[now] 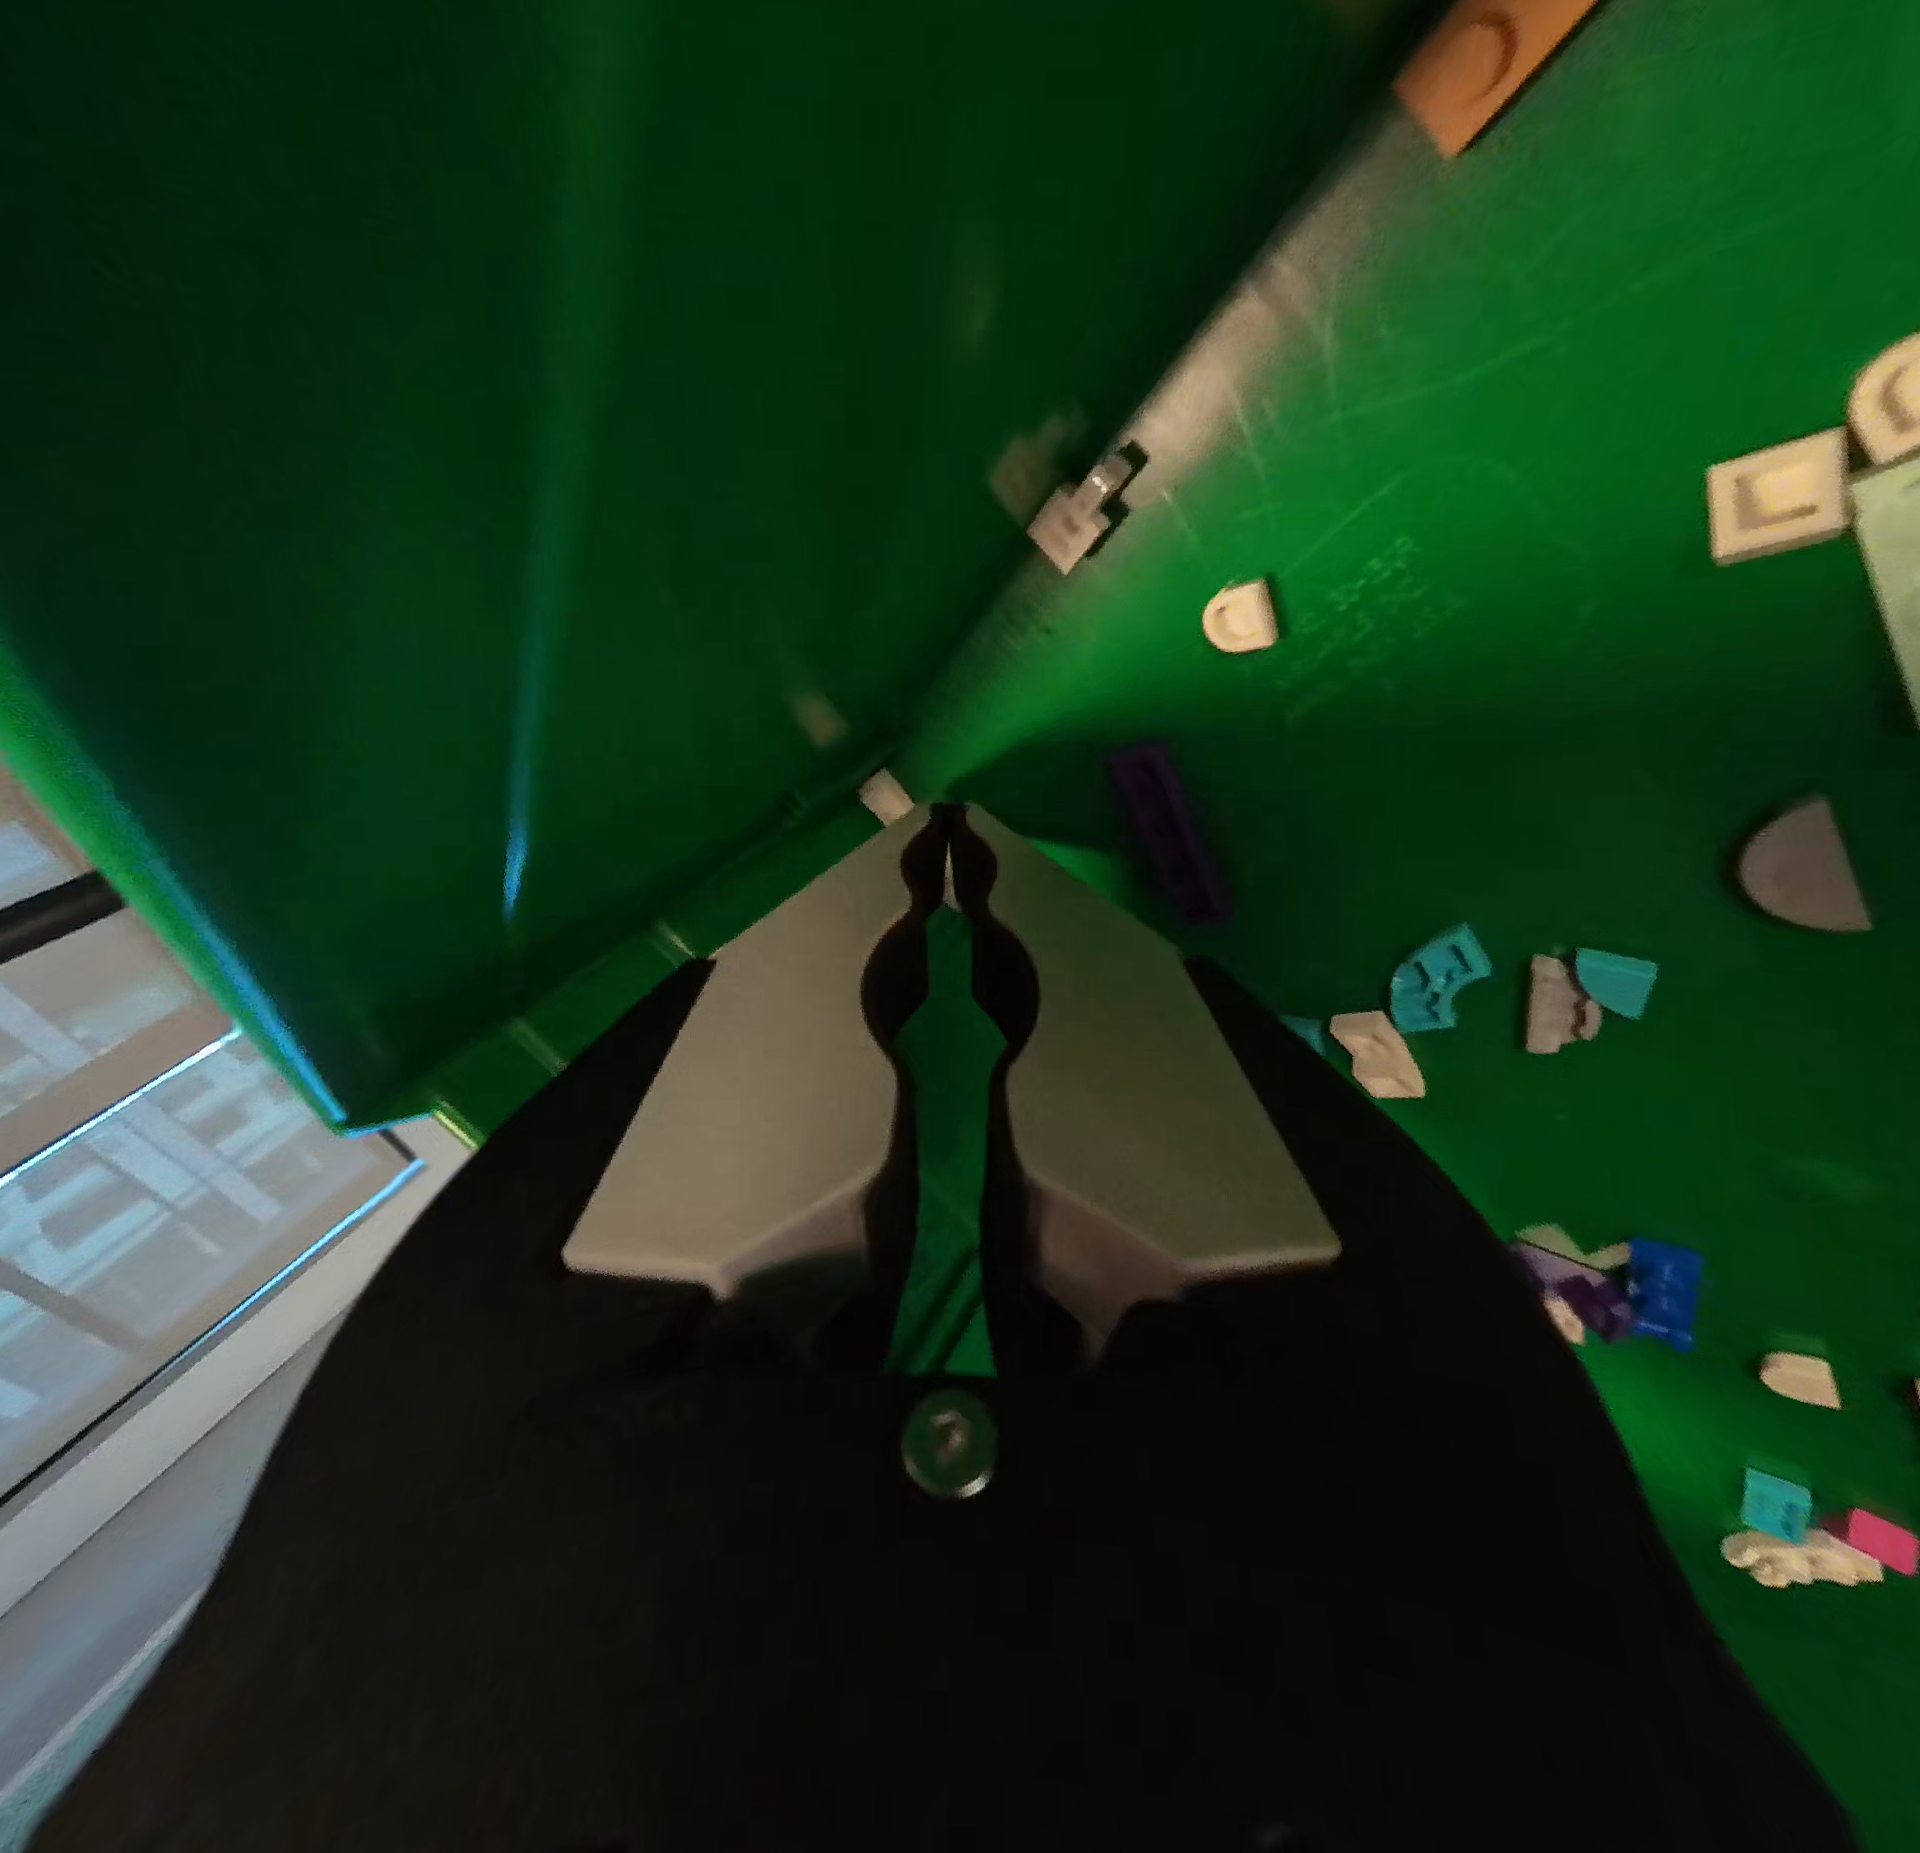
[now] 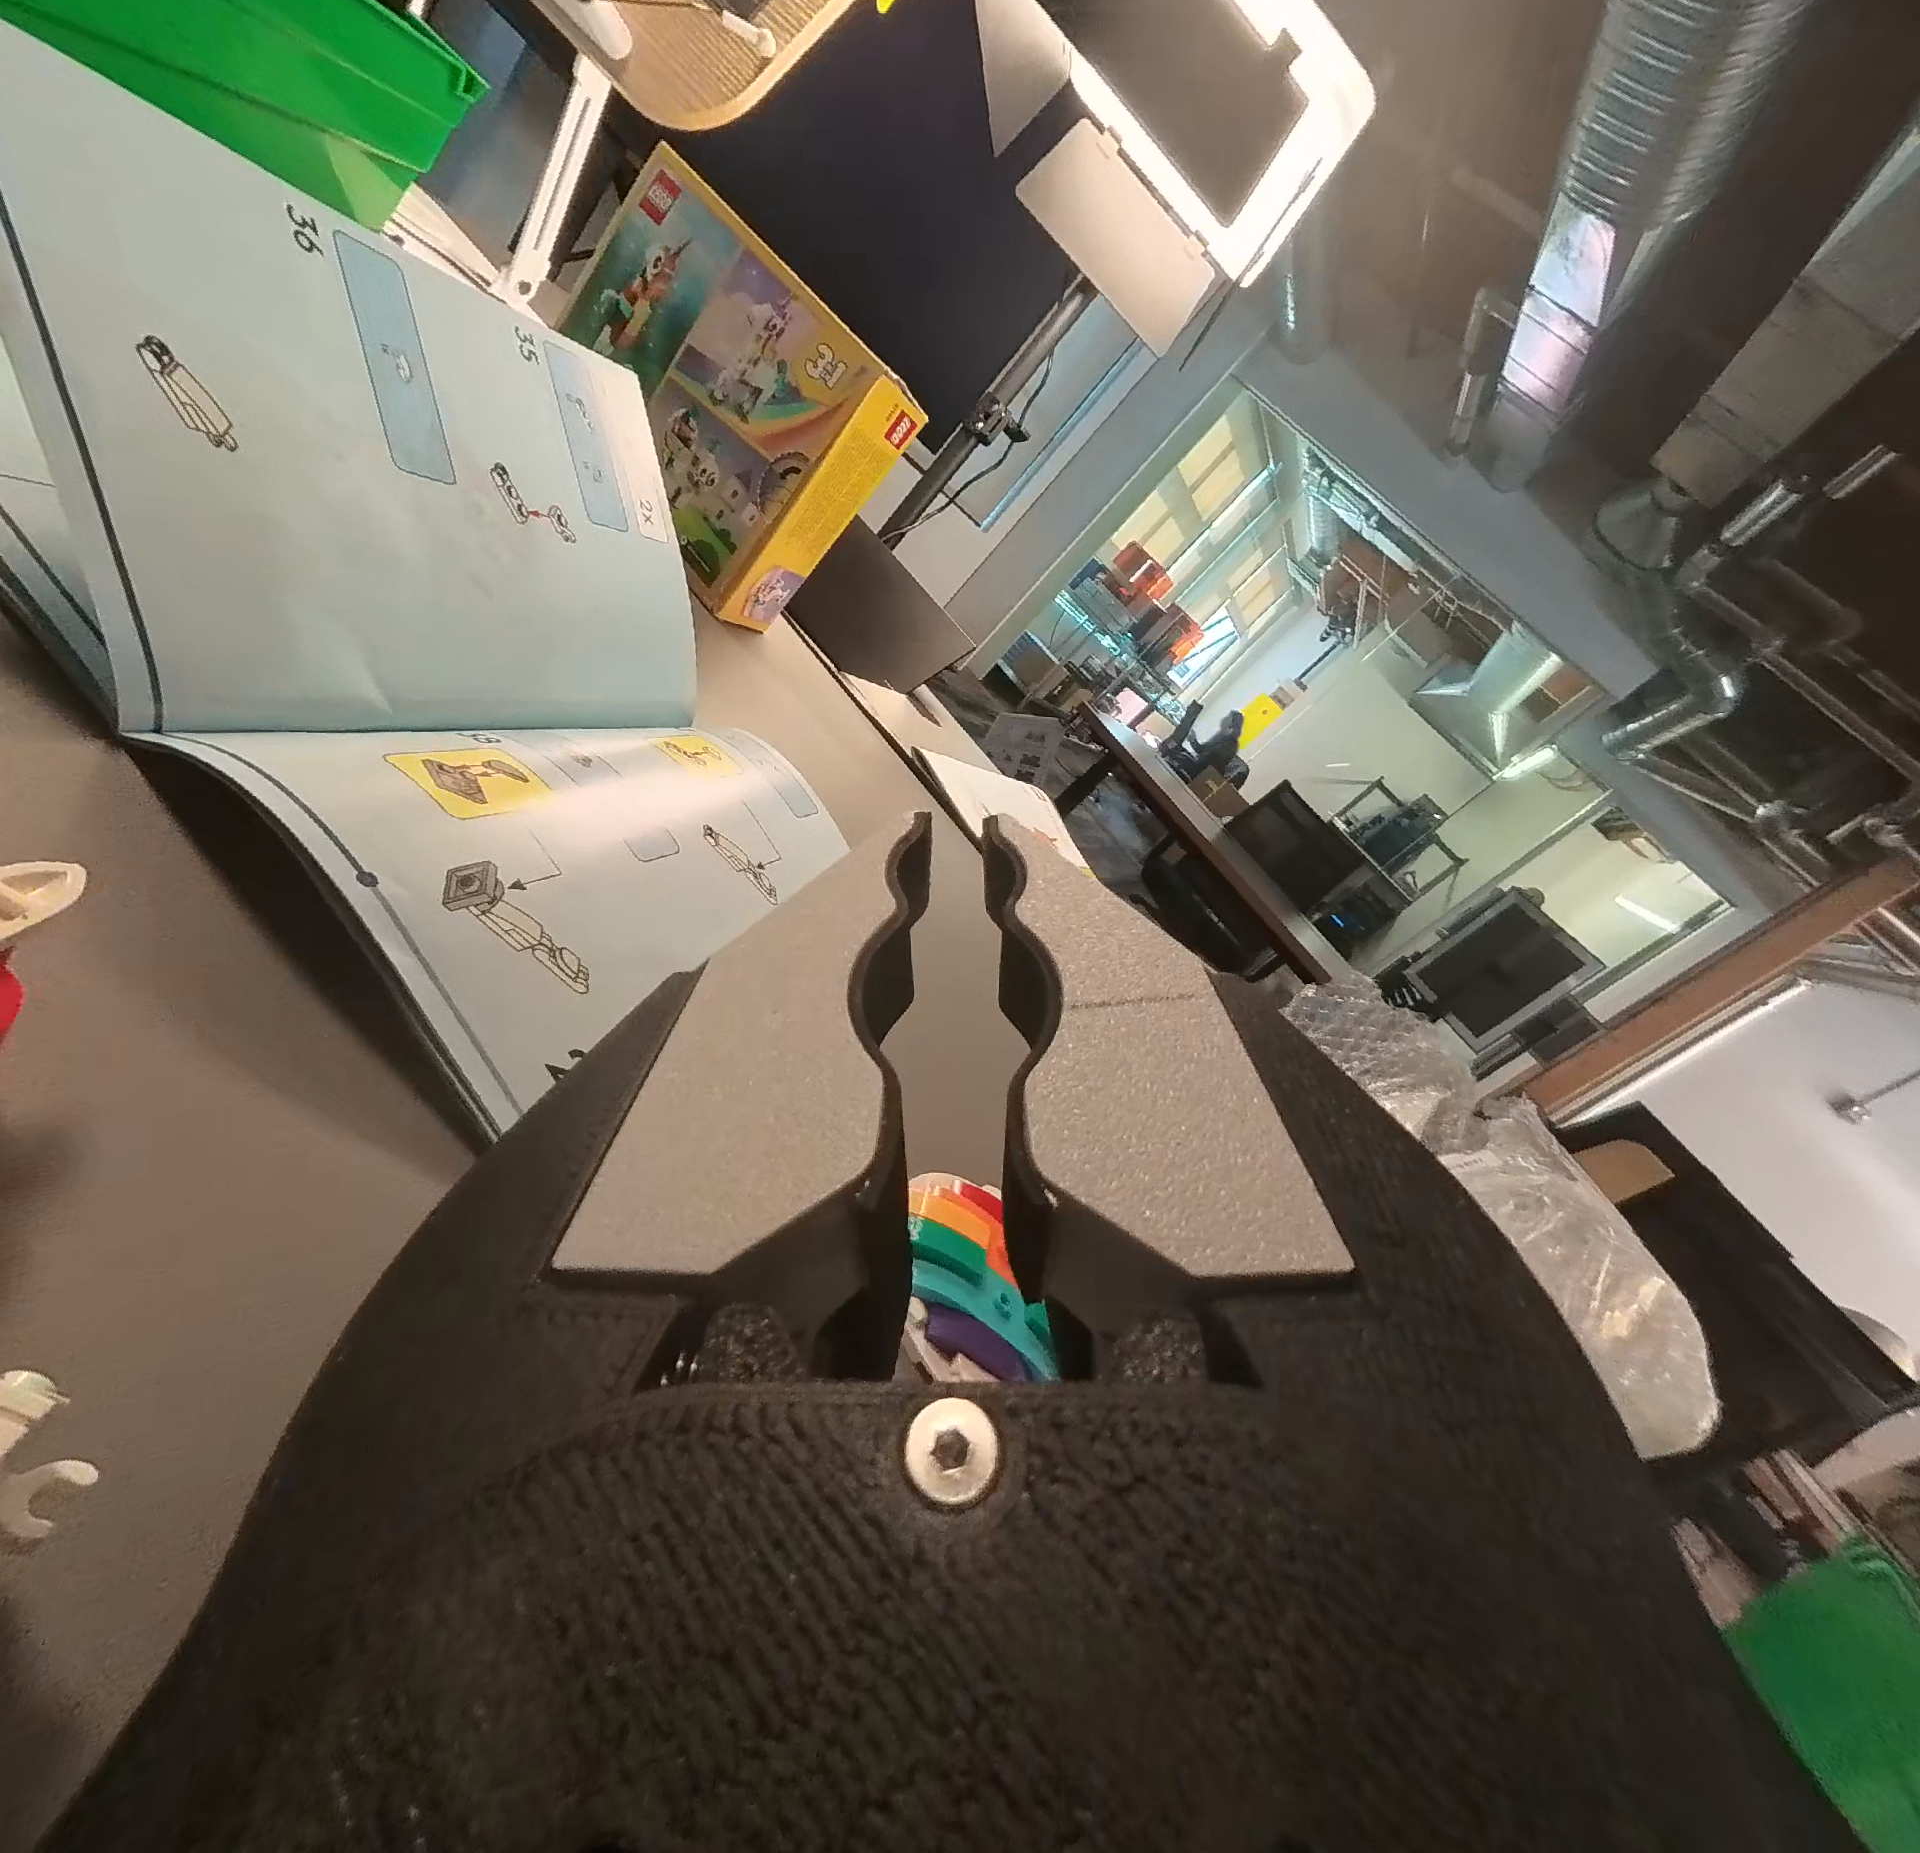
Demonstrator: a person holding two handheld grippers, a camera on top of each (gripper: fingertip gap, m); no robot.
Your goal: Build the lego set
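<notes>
Your left gripper (image 1: 948,816) reaches deep into the green bin (image 1: 1455,660), its tips drawn together in the corner where wall meets floor; a small white piece (image 1: 883,793) sits just beside the tips, but you cannot tell from this view whether they pinch it or only touch it. The loose parts lie scattered on the bin floor so you can pick among them: a purple plate (image 1: 1169,832) near the tips, a white half-round (image 1: 1242,614) farther out, teal curves (image 1: 1439,977) and a grey half-disc (image 1: 1803,868) well apart to the side.

Your right gripper (image 2: 956,832) is tilted up off the table, fingers slightly parted with nothing at the tips; a rainbow assembly (image 2: 966,1284) shows in the gap near their base, and whether they clamp it or it lies beyond is unclear. The manual (image 2: 416,556) lies open beside it so you can read the step; the box (image 2: 748,411) stands behind. Judging by this, you are fetching the next part.
</notes>
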